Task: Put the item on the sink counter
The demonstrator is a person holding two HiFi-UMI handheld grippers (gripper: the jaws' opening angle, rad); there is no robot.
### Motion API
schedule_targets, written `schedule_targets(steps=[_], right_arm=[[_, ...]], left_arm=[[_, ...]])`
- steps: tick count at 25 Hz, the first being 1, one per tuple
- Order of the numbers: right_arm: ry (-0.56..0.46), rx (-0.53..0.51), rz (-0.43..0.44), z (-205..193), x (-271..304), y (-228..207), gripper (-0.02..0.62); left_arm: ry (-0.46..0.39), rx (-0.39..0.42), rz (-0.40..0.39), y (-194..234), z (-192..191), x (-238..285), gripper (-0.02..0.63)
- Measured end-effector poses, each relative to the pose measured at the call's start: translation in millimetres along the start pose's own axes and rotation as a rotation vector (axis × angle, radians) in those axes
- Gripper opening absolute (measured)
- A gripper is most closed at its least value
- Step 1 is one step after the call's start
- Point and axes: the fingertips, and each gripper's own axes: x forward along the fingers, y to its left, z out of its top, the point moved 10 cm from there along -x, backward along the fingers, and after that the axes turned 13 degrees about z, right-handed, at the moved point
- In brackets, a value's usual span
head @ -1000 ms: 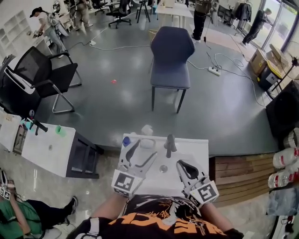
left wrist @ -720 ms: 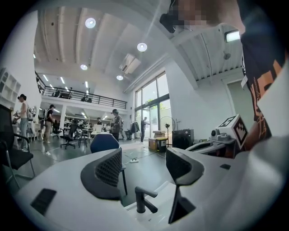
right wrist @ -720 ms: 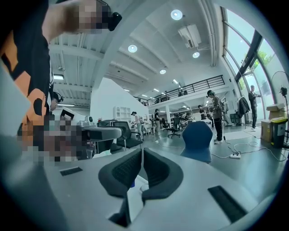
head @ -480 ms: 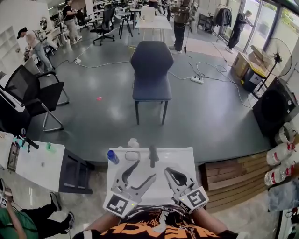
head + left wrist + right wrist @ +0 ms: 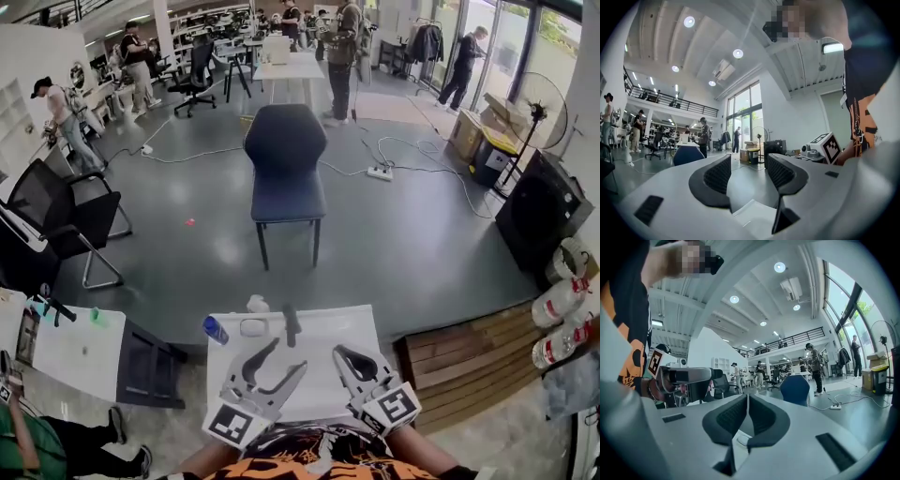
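Zero held: closing on empty air at left gripper (image 5: 289, 356), shut and empty at right gripper (image 5: 345, 354). Probably done, judging by blue bottle (image 5: 215, 330) at desk (image 5: 323, 342) corner.

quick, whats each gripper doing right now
Left gripper: jaws apart and closing, nothing between them.
Right gripper: shut, holding nothing.

White sink counter (image 5: 361, 330), dark faucet (image 5: 292, 324) at its far edge, blue bottle (image 5: 215, 329) beside far-left corner, navy chair (image 5: 284, 150) beyond
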Motion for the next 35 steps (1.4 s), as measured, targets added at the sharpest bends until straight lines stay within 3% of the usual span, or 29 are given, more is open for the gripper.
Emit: schedule_targets(steps=[5, 12, 16, 24, 35], right_arm=[[-0.031, -0.041, 0.022, 15, -19, 7, 0.029], [-0.068, -0.039, 0.039, 20, -43, 15, 0.029], [-0.064, -0.021, 0.042, 19, -57, 19, 0.029], [-0.089, -0.042, 0.098, 21, -68, 16, 0.025], [-0.133, -0.075, 0.124, 40, -62, 15, 0.015]], left_arm=[[-0.015, -0.004, -0.007, -19, 9, -7, 0.210], [-0.024, 0.001, 0.017, -42, 11, -20, 0.109], [-0.024, 0.003, 0.046, -52, 11, -30, 0.017], [0.012, -0.005, 0.127, -62, 6, -44, 0.015], [-0.002, 0.038, 0.167, -56, 18, -49, 0.015]])
